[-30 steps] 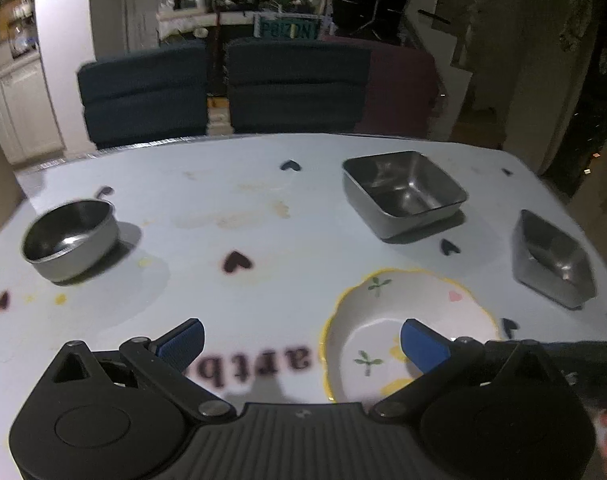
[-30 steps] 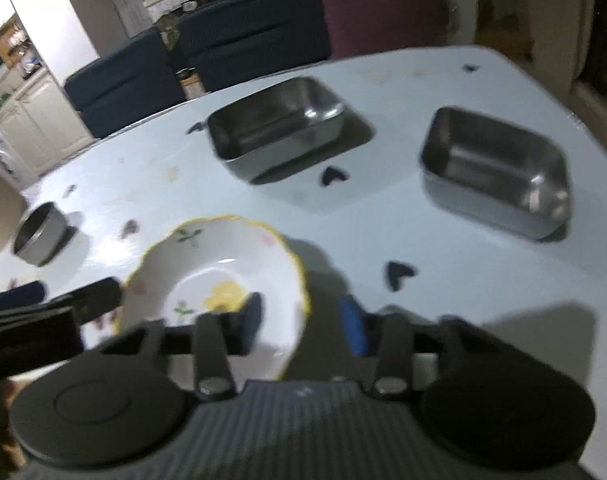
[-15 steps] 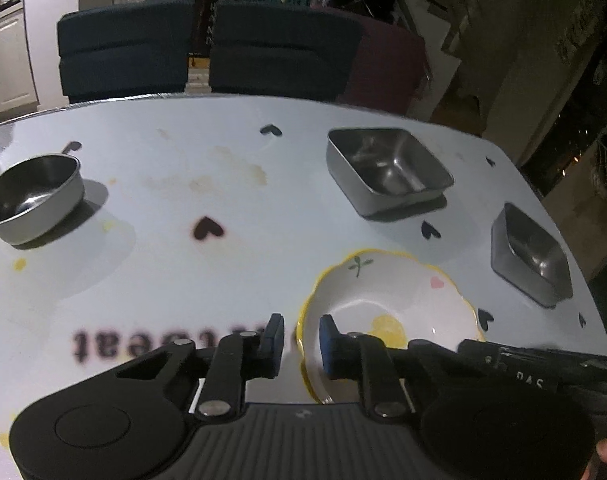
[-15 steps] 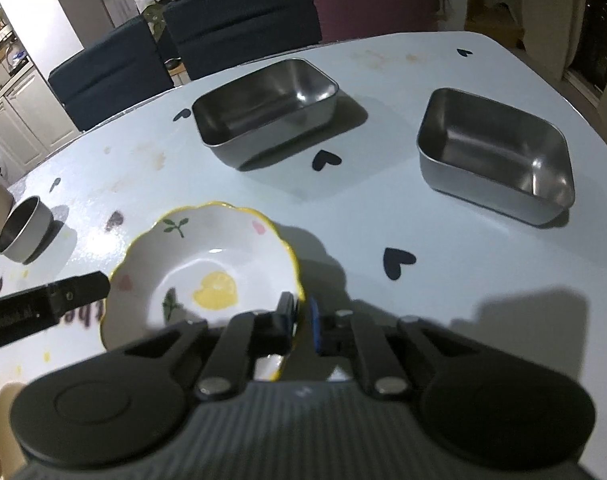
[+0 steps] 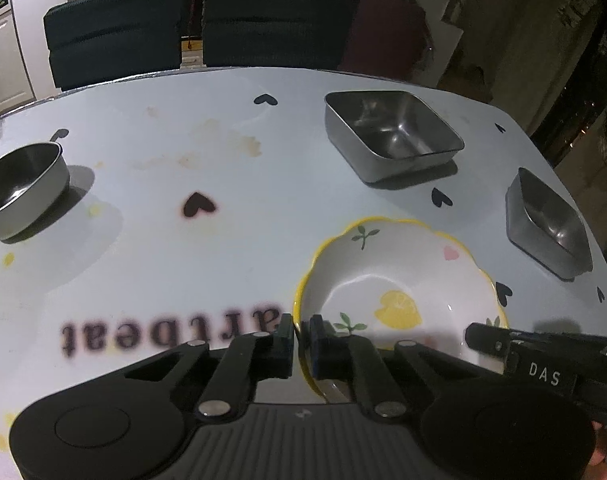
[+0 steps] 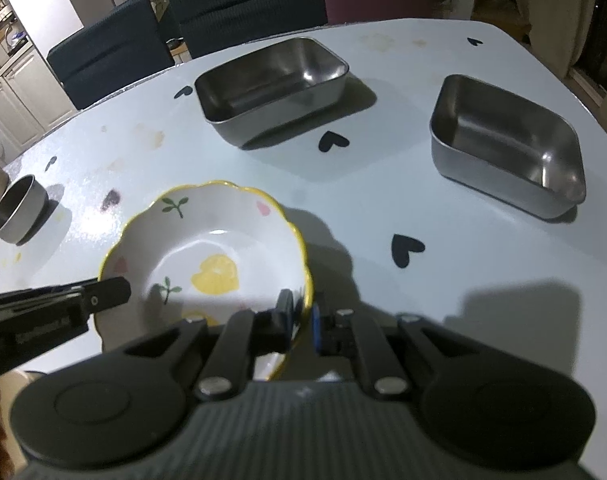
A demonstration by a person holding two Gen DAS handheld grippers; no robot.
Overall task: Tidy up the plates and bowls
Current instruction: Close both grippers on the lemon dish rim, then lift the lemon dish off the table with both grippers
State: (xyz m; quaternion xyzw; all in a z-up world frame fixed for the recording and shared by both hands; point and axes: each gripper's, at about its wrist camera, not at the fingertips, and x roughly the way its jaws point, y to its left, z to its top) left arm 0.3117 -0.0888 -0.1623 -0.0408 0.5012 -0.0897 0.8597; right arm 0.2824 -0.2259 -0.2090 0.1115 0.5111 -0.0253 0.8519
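The left gripper point(image 5: 301, 334) is clamped on the near left rim of the ceramic bowl point(image 5: 399, 280), one finger outside the wall and one inside. The right gripper point(image 6: 301, 314) pinches the same bowl point(image 6: 207, 248) at its near right rim, the yellow scalloped edge caught between its blue pads. The bowl sits toward the near middle of the counter point(image 5: 231, 184), held from both sides.

Beyond the bowl, a rectangular steel tray point(image 6: 271, 80) stands near the far edge, and a second steel tray point(image 6: 507, 144) lies to the right, close to the counter's rounded right edge. A small round steel bowl point(image 5: 21, 192) sits well apart at the left edge. Broad bare counter lies between the round bowl and the ceramic one.

The ceramic bowl is glossy white with painted sprigs, a pink heart and a yellow heart at its centre. The trays are smooth brushed metal with rounded corners. The counter is pale, printed with dark hearts and lettering, and bears brownish stains. Dark upholstered chairs point(image 5: 115, 36) stand behind the far edge.
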